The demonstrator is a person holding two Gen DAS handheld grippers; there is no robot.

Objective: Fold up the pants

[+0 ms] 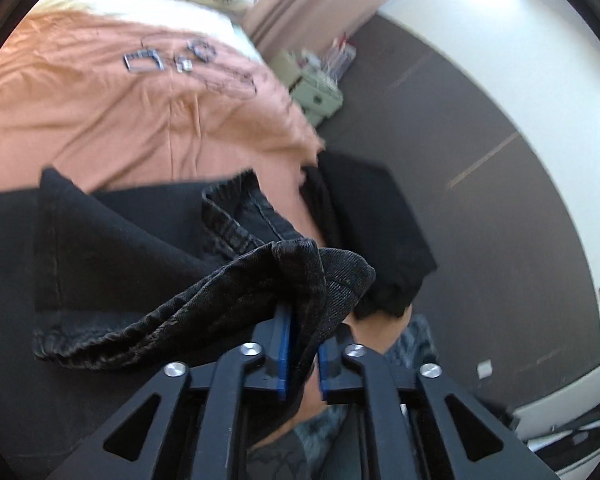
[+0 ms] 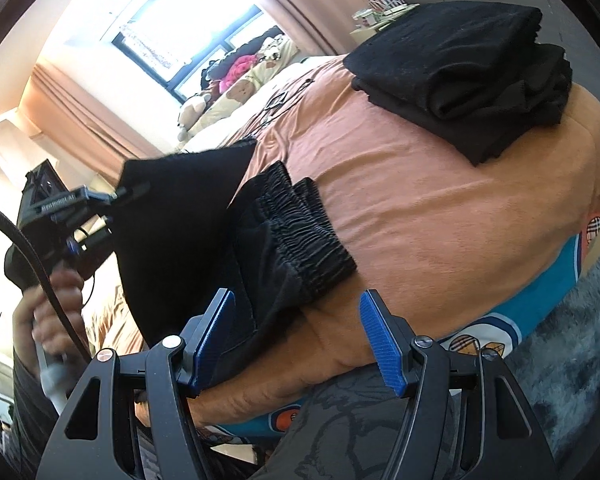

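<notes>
The pants (image 2: 204,240) are black and made of thick, faded cloth. They have a stretchy, crinkly waistband (image 2: 300,236) that is bunched up. They lie on the bed (image 2: 440,216), on its peach-orange sheet, at the near edge.

A fold of the pants (image 1: 300,272) hangs over the left gripper (image 1: 303,344). Its blue fingers (image 1: 285,344) stand a little apart with the cloth between them, and it is hard to tell if they press on it. In the right wrist view a hand (image 2: 56,296) holds this gripper (image 2: 120,196) at the left edge of the pants.

The right gripper (image 2: 300,340) has its fingers (image 2: 216,340) wide open. The left finger touches the near edge of the pants, but nothing is squeezed.

The legs of the pants are hard to make out, because the black cloth hides its own folds. The left wrist view is blurry. The waistband points to the right, and the pants stretch left from it across the bed.

A second pile of folded black clothes (image 2: 472,76) sits farther away on the right of the bed.
</notes>
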